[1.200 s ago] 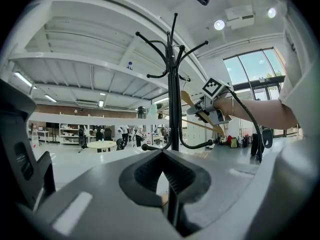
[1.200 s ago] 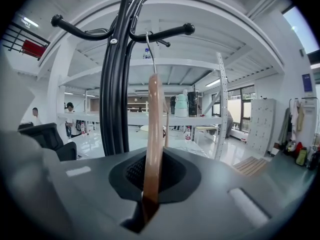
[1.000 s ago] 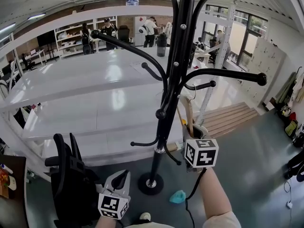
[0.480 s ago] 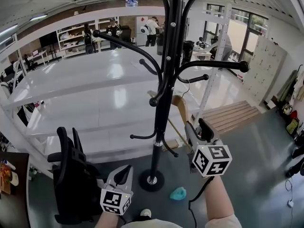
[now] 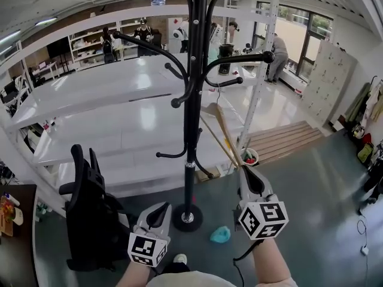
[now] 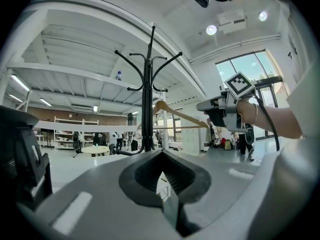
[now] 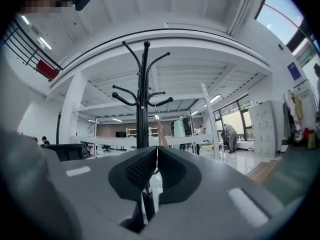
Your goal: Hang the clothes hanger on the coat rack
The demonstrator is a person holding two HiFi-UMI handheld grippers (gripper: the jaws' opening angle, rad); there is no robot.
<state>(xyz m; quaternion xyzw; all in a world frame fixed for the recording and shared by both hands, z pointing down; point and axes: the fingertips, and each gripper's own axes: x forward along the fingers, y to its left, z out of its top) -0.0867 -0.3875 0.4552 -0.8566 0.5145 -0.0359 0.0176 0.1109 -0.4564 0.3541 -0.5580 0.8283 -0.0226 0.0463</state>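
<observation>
The largest structure is the white shelving (image 5: pixel 108 94), which fills the left and centre of the room behind everything else. It stands on a grey floor (image 5: pixel 311 208).

The black coat rack (image 5: pixel 192 130) stands in front of the shelving, with its round base on the floor and its curved hooks spreading from the top of the pole. A black office chair (image 5: pixel 90 220) stands on the floor to the left of the base, well apart from it.

The wooden clothes hanger (image 5: pixel 221 130) is on the coat rack. It hangs close against the right side of the pole, below the upper hooks, with its lower end tilted out to the right.

The right gripper (image 5: pixel 246 172) is held level to the right of the pole, pointing towards the hanger but apart from it. Its jaws have just been closing and now meet pad to pad with nothing between them.

The left gripper (image 5: pixel 161 208) is held level near the base, on the left side of the pole. Its jaws are also together and hold nothing.

A small teal object (image 5: pixel 220 234) lies on the floor just right of the base.
</observation>
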